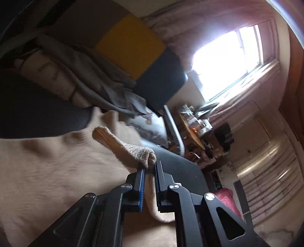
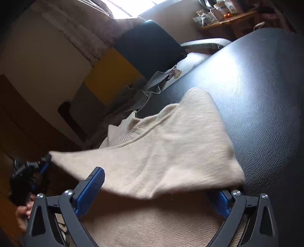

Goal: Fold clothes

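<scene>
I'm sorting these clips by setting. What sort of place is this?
Most likely a lived-in room at home: a curtained window, a cluttered wooden shelf, and a beige sweater spread on a padded black table.

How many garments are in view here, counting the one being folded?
2. The beige sweater lies on the black table, one corner pinched in the left tool. A grey garment lies heaped beyond it. More may be hidden.
</scene>
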`<state>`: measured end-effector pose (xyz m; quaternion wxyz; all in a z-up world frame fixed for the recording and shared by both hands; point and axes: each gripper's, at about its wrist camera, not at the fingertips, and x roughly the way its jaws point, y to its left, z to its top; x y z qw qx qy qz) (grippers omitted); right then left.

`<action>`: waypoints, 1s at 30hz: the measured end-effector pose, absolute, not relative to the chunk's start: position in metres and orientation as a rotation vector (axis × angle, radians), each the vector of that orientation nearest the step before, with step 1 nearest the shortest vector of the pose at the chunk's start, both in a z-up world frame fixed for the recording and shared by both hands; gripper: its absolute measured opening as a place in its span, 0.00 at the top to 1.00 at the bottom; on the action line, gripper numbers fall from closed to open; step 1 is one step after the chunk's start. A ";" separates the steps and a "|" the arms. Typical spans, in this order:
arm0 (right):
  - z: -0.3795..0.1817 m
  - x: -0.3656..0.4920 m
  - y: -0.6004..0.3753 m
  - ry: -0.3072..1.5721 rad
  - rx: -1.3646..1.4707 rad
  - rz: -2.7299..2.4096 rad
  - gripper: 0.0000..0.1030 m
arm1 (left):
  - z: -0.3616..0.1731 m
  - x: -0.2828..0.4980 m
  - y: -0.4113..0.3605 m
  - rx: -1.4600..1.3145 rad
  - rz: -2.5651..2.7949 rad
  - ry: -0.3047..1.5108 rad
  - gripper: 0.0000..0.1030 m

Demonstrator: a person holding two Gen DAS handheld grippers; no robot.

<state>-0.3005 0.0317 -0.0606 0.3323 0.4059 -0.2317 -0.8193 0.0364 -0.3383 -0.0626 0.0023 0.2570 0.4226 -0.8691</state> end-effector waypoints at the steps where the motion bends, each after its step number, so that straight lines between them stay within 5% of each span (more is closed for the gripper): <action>1: -0.061 -0.300 0.032 -0.605 1.059 -2.138 0.01 | -0.068 0.043 -0.342 0.815 -2.716 1.319 0.92; 17: -0.065 -0.297 0.035 -0.635 1.022 -2.061 0.00 | -0.126 0.098 -0.360 0.971 -2.622 1.137 0.92; 21: -0.065 -0.296 0.030 -0.593 1.045 -2.078 0.00 | -0.124 0.111 -0.364 0.956 -2.613 1.195 0.89; 23: -0.065 -0.296 0.030 -0.581 1.056 -2.079 0.00 | -0.129 0.119 -0.375 0.942 -2.565 1.302 0.79; 30: -0.053 -0.285 0.028 -0.441 1.185 -1.964 0.00 | -0.136 0.148 -0.405 0.874 -2.421 1.415 0.78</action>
